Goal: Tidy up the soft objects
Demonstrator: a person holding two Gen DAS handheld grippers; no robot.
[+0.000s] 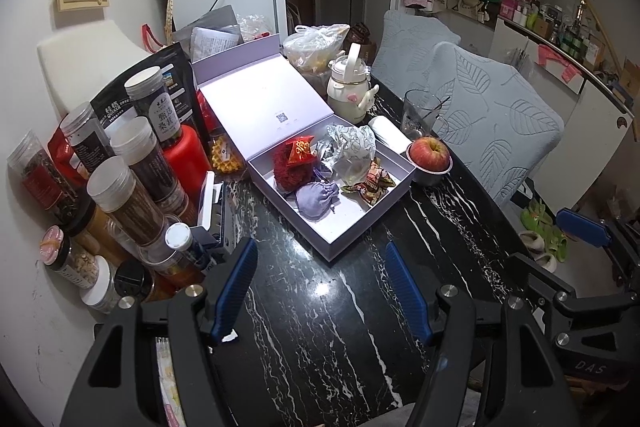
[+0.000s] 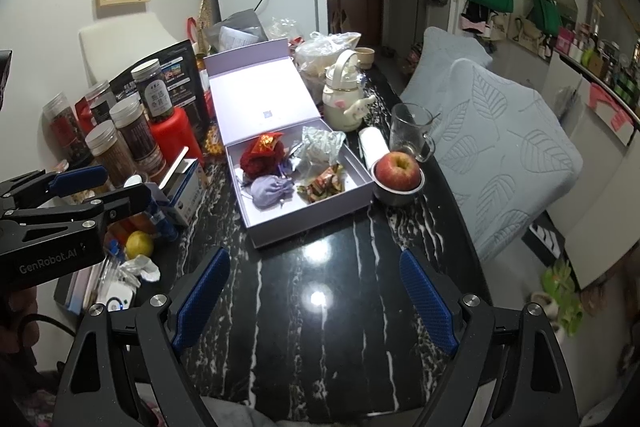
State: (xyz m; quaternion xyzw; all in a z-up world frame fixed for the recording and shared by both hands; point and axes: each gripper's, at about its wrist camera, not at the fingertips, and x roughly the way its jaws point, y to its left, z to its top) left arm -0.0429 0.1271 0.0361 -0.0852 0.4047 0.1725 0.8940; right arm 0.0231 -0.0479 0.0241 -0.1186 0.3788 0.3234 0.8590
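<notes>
Left wrist view: left gripper [image 1: 320, 269] jaws parted, nothing between them, hovering over black white-veined marble table [image 1: 320, 327]. Right gripper [image 2: 314, 297] jaws wide apart, empty, above same table. Open lilac cardboard box [image 1: 352, 223] ahead holds red fuzzy pouch [image 1: 290, 165], lavender drawstring pouch [image 1: 318, 199], crumpled silver-patterned bag [image 1: 352, 147], wrapped candies [image 1: 370, 187]. Red apple [image 1: 428, 154] in steel bowl just right of box.

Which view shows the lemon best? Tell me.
The right wrist view. The lemon lies in plain sight at the table's left edge, below the left gripper. The left wrist view does not show it at all.
</notes>
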